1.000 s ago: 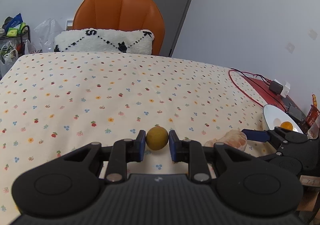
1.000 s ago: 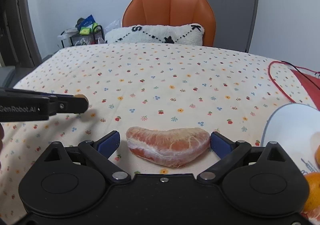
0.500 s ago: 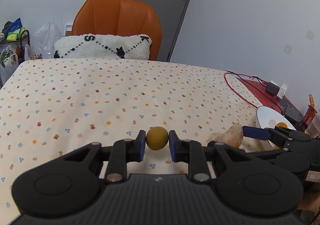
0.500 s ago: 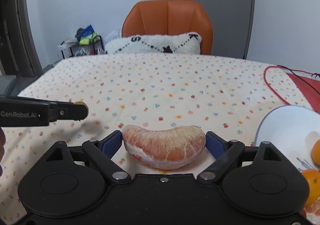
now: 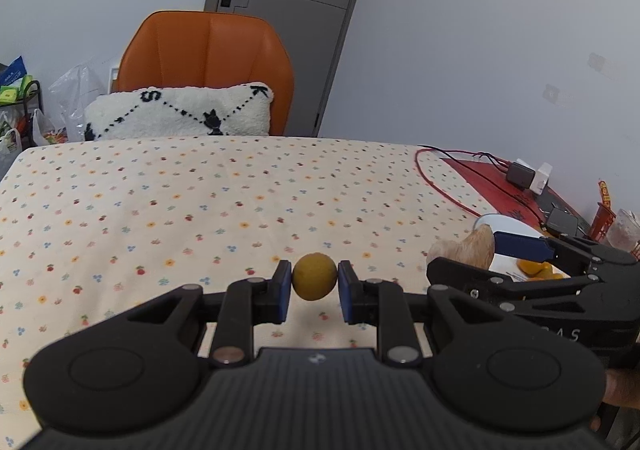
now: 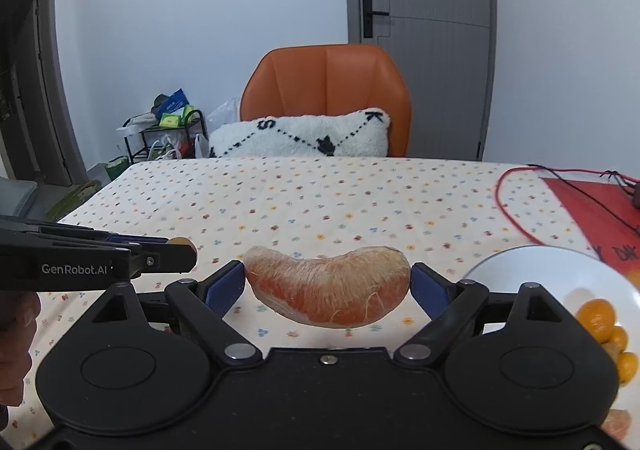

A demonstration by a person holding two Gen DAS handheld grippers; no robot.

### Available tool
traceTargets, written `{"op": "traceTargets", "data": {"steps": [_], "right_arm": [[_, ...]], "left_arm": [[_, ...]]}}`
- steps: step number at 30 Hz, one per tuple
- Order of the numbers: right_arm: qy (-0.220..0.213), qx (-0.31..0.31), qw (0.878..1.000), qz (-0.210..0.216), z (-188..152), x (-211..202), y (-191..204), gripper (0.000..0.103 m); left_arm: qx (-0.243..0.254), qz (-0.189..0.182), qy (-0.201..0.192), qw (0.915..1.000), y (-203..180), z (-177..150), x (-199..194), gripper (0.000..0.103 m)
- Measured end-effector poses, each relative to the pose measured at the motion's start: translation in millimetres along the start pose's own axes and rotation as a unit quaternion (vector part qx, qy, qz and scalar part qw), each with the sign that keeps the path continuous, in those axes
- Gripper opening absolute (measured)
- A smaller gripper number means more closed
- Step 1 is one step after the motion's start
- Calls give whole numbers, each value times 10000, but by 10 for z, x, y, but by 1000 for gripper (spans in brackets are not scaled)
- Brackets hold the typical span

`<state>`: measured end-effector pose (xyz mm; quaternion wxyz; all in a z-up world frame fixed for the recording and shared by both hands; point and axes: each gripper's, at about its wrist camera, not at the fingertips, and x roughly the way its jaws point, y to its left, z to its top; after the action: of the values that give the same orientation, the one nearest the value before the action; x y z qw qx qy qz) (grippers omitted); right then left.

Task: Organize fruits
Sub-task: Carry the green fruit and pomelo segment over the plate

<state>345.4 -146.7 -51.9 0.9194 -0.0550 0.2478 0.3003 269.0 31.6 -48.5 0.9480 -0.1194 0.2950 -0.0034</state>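
Right gripper (image 6: 327,286): pads pressed on both ends of a pomelo wedge (image 6: 328,292), curved side down. A second ago the wedge lay on the cloth (image 6: 360,205); now it hangs clear of it, with a shadow beneath. Lift done.

Left gripper (image 5: 314,284): pinching a small yellow fruit (image 5: 314,276) between its blue pads. It was already gripped a second ago; it now rides higher too, with more cloth showing under it.

Plate (image 6: 532,270): white, at the right edge of the table, just to the right of the right gripper. Tangerines (image 6: 598,320) sit on its right part; the near-left part looks bare. In the left view the wedge (image 5: 466,250) overlaps the plate rim (image 5: 500,218), so it appears already close to it.

Far side: red cable (image 6: 516,173) and red mat (image 6: 592,209) at the right edge beyond the plate; pillow (image 6: 304,133) and orange chair (image 6: 326,89) past the far edge.

Judgement: both fruits are picked and airborne, so what remains is placing. The wedge looks first in line, needing a short move right. Risk: it is soft, held only at its tips.
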Motion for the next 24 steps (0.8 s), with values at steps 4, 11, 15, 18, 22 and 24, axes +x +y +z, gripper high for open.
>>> {"op": "traceTargets", "data": {"steps": [4,11,15,18,22,24], "right_arm": [[-47,51,9999,-99,-5,-68,-121,86],[-126,243,9992,-307,-42,-145,-399,86],[-184,357,9984,-402,-65,-173,-568,86],[-278,401,9975,-516,-89,-186,-669,87],[-321,407,9966,-642,-128,-179,-782,87],[-335,405,9963,-677,-145,-170,-834,87]], "left_arm": [[92,-91,4,9999,-121,7,34,23],[238,-197,86,9995,-317,-2,131,23],[286,-213,107,9993,-397,-4,180,23],[316,-224,129,9992,-455,-10,216,23],[366,-231,177,9989,-524,-23,276,23],[384,-241,207,9988,-540,-29,309,23]]}}
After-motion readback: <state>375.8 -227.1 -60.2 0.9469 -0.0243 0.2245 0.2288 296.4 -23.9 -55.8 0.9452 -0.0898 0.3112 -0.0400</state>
